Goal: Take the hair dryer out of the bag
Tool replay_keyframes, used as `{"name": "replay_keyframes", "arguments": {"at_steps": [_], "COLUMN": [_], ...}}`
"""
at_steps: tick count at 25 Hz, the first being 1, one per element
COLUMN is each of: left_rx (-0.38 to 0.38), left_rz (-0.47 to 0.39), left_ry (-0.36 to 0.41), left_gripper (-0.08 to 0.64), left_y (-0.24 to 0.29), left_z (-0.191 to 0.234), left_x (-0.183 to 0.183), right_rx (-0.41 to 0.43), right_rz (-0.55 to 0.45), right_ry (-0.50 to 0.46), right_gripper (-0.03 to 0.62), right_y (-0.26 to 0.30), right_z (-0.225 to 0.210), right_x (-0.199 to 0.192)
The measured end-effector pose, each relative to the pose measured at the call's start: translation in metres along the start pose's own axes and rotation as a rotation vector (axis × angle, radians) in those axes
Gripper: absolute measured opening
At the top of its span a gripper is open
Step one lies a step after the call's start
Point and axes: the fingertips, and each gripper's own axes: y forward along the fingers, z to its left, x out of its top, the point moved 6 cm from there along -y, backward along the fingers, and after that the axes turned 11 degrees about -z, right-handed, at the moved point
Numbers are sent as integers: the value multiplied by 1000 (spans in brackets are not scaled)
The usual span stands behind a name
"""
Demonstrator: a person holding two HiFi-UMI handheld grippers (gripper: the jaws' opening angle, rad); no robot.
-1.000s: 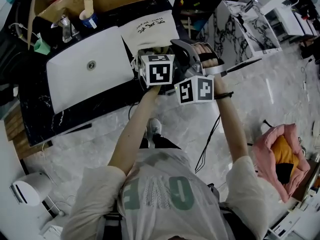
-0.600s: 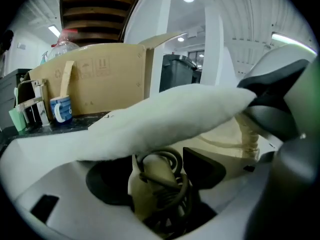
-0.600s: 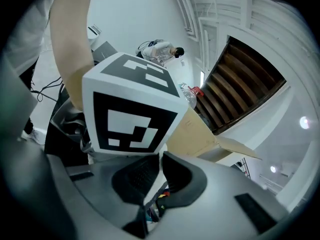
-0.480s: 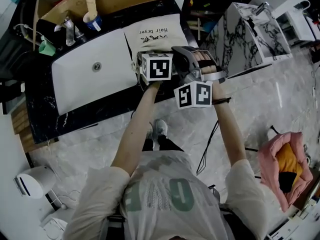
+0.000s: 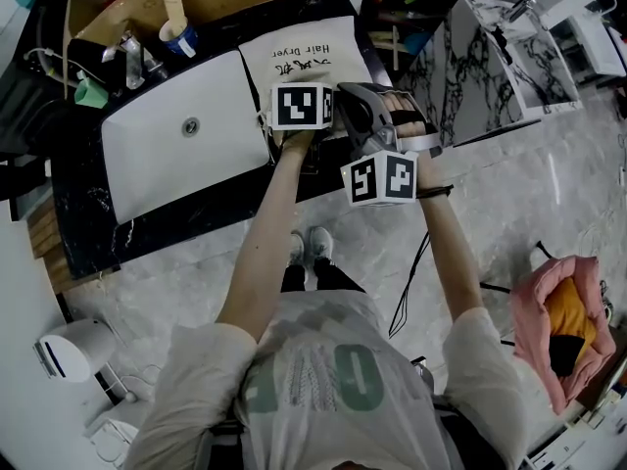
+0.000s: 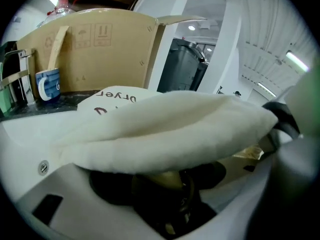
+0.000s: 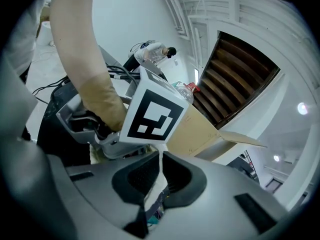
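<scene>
Counter (image 5: 88, 213): black marble, with white rectangular sink (image 5: 157, 164).
Bag (image 5: 304, 62): cream fabric, printed "Hair Dryer", on counter beside sink.
Left hand-held gripper (image 6: 165, 176): jaws apart under bag's rim, grip unclear.
Right hand-held gripper (image 7: 159, 179): closed, pinching bag fabric.

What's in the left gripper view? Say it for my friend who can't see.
A cream cloth bag printed "Dryer" fills the middle; under its raised edge the left gripper has its jaws apart around a dark, olive-tinted thing. Behind stand a cardboard box and a blue mug, with a white sink at left.
</scene>
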Motion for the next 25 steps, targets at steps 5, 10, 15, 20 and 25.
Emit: {"name": "replay_keyframes", "arguments": {"at_steps": [5,10,15,20,25], "left_rx": [-22,-45,-98,-113,-137], "left_rz": [-4,-20,-43,-33,-4], "left_ry": [-63,-71,-63,-13,62], "left_gripper": [293,281,281,281,281], "left_y": [-1,-7,-29,-59,-87], "left_z": [6,8,-1,-10,-23], "left_x": [2,3,-3,-16,-38], "right_rx": [24,16,-1,-29,-59], "right_rz": [-5,-3,7,20,41], "right_ry": [-5,-6,-12,-7,-13], "right_gripper": [44,44,44,43,43], "right_y": [2,2,-4,-9,-11], "right_z": [10,11,8,6,2], "right_x": [1,5,8,12,18]}}
